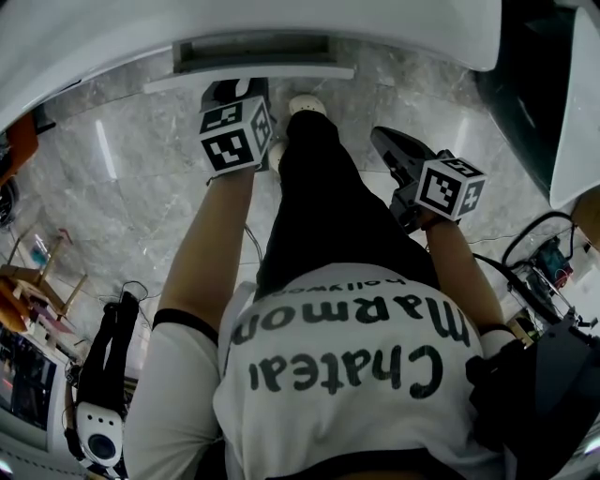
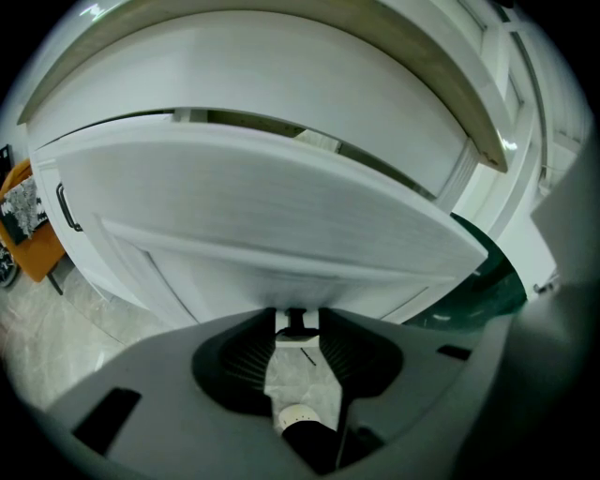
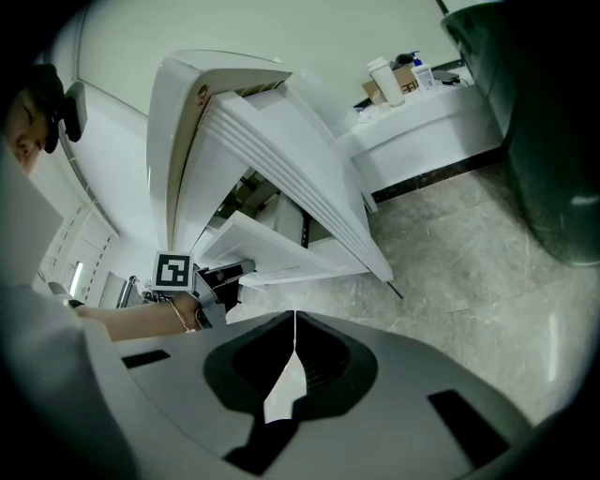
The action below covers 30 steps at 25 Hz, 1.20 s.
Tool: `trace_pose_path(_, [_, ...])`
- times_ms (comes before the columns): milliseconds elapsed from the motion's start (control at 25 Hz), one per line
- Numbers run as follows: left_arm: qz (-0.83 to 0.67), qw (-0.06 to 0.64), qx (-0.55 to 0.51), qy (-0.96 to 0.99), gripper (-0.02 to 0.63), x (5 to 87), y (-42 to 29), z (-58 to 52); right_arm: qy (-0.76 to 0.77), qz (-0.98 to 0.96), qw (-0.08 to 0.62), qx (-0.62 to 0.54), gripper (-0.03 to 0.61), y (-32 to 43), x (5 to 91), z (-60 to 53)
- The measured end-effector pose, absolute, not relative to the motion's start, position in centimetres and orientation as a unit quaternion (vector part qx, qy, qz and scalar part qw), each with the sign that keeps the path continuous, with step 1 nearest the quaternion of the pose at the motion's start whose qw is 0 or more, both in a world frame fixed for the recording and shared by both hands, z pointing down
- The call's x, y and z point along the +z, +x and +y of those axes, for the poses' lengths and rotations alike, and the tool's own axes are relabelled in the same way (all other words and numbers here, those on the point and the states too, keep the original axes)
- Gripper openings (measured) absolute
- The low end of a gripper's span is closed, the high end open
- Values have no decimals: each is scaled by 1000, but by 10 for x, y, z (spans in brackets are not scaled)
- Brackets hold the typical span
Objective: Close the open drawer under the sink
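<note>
The drawer (image 1: pixel 251 66) stands pulled out on the far side under the sink (image 1: pixel 309 21), so the push is not yet done. The left tongs (image 2: pixel 298 319), slightly parted and empty, sit right at its front panel. The right tongs (image 3: pixel 293 323), pressed together on nothing, hang nearer, to the right.

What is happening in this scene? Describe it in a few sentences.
A person stands at a sink cabinet with a tool in each hand. Its drawer is open. The left tool, jaws apart, is up at the drawer's front, seemingly ready to push. The right tool is shut on nothing, held off to the side.
</note>
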<state>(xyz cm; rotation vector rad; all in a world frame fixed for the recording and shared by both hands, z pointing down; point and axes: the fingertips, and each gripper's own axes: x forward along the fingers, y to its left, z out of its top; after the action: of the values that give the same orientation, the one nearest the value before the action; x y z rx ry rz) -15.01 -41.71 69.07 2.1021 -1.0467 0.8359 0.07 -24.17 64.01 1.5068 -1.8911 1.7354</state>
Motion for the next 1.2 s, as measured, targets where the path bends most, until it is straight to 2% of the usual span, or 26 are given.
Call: trace_pose_path(1200, [-404,307,307,805,143,685,-138,-436,483,-651,80,580,12,-5,646,-243])
